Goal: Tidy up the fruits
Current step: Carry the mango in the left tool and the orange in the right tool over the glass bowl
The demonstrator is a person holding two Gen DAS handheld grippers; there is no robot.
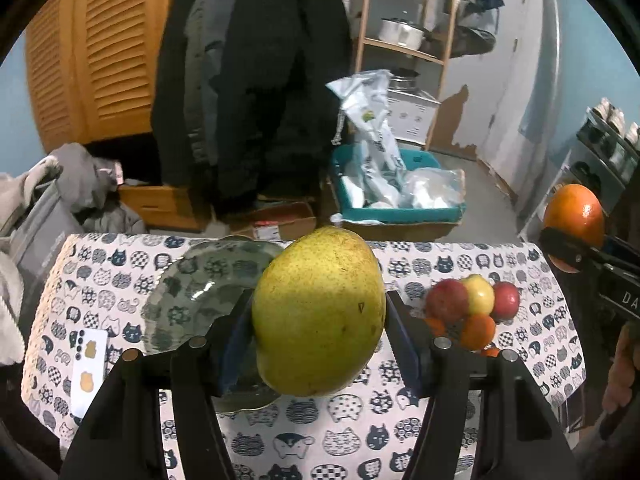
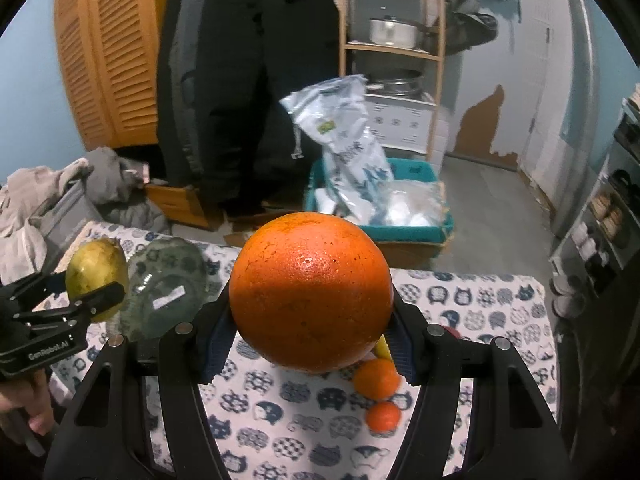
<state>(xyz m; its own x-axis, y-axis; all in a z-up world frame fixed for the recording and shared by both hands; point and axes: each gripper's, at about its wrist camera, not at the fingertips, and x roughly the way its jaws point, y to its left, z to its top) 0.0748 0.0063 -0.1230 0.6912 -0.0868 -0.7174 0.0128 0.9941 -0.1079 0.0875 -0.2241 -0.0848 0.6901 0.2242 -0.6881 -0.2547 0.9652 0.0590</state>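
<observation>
My left gripper (image 1: 320, 320) is shut on a big yellow-green pear (image 1: 318, 312), held in the air above the table. Behind it on the left lies a green patterned glass plate (image 1: 192, 292). A small heap of fruit (image 1: 472, 308), red, yellow and orange, sits on the cloth to the right. My right gripper (image 2: 310, 320) is shut on a large orange (image 2: 310, 292), also lifted off the table; that orange (image 1: 574, 216) shows at the right edge of the left wrist view. The pear (image 2: 96, 272) and the plate (image 2: 168, 284) appear at the left of the right wrist view.
The table carries a white cloth with a cat-face print (image 1: 360, 420). Two small oranges (image 2: 378, 380) lie under the right gripper. A white card (image 1: 90, 372) rests by the plate. Beyond the far edge stand a teal bin with bags (image 1: 396, 196), a wooden shelf (image 1: 404, 48) and hanging dark coats (image 1: 248, 80).
</observation>
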